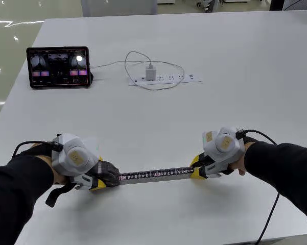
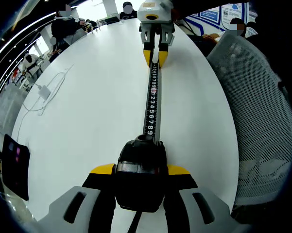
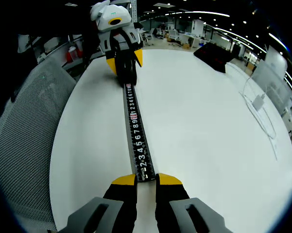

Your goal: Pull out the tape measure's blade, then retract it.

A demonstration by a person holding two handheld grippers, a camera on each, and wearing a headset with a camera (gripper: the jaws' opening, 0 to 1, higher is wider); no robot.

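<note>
In the head view, a wide white desk carried, in the upper left of the frame, a flat black tablet with a lit screen. Near the upper middle lay a long white power strip with a small white charger plugged in and a thin cable looped around it. Two black sleeves entered from the lower corners, one hand behind each gripper.

The left gripper view gave the closest look at the black, rounded tape measure case. It sat at the bottom centre of the frame, pinched from both sides by the yellow-tipped jaws of the left gripper. A grey mesh chair back stood at the right edge of that frame.

The right gripper view showed the free end of the dark, numbered blade. The jaws of the right gripper were pressed together on this end, where the lowest numbers were.

In the head view, the left gripper was at the lower left and the right gripper right of centre, well apart and facing each other. The blade was drawn out between them just above the desk. Its long axis ran almost across the frame, rising a little toward the right. The tape measure case had its mouth turned to the right gripper.
</note>
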